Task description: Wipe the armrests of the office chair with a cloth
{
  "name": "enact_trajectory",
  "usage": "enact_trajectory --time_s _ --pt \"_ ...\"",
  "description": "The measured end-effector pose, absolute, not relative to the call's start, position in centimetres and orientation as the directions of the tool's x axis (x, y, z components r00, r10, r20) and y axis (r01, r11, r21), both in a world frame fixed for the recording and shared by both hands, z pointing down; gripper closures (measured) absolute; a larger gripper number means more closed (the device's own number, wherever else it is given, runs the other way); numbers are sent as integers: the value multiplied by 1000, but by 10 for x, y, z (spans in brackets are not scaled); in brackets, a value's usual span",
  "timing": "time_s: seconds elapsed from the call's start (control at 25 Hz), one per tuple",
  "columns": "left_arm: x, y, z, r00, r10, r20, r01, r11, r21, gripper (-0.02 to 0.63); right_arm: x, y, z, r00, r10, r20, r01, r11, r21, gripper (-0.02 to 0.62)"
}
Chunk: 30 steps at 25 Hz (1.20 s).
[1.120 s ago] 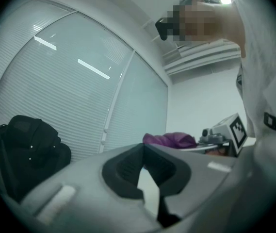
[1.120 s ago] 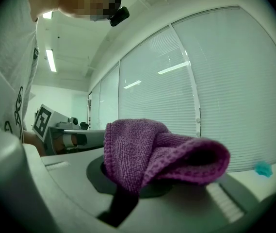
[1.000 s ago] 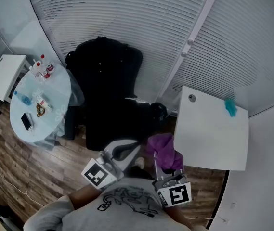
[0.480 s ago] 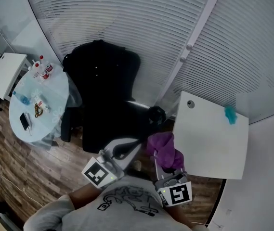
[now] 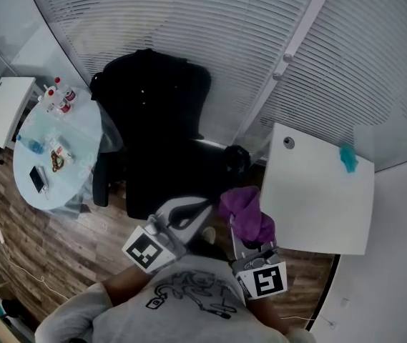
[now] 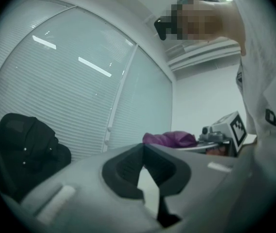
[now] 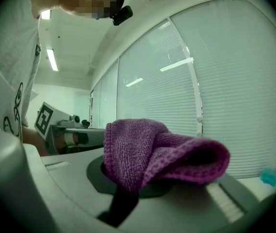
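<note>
A black office chair (image 5: 153, 138) stands by the blinds, with a dark armrest (image 5: 101, 183) on its left side. Both grippers hover near my body, short of the chair's front edge. My right gripper (image 5: 242, 231) is shut on a bunched purple cloth (image 5: 247, 214), which droops over the jaw tips in the right gripper view as the cloth (image 7: 162, 152) over the gripper (image 7: 128, 188). My left gripper (image 5: 200, 206) is shut with its pads meeting at the tip and holds nothing; in its own view the gripper (image 6: 143, 147) faces the chair (image 6: 24, 152).
A white desk (image 5: 317, 195) with a small teal object (image 5: 347, 158) stands right of the chair. A round glass table (image 5: 46, 131) with bottles and a phone sits at the left, beside a small white table (image 5: 3, 109). Wooden floor lies below.
Both grippers and the cloth have crept slightly up toward the chair. The head view has shifted a little. Neither grip has changed.
</note>
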<state>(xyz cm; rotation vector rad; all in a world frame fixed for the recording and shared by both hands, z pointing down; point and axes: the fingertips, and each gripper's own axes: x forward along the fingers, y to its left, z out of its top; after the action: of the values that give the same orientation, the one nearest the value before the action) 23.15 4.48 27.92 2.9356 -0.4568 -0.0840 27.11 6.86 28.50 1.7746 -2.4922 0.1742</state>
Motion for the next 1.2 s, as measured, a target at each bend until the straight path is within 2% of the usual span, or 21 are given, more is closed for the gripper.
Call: enact_trajectory --time_s 0.44,0.72,0.92,1.2 --pt "228 30 342 954 -293 68 -301 -923 241 604 267 59 347 -344 -907 244 -939 328 -104 561" --pt "235 2 375 952 -288 104 -303 -932 199 604 281 34 384 -336 -895 294 -940 338 -44 561" --pt "245 -15 434 952 -266 152 -290 -941 173 604 287 16 437 -338 -863 376 -934 357 -20 561" --pt "256 -31 495 953 -247 176 -282 -935 216 604 285 -2 515 -360 -801 477 -916 401 -17 561"
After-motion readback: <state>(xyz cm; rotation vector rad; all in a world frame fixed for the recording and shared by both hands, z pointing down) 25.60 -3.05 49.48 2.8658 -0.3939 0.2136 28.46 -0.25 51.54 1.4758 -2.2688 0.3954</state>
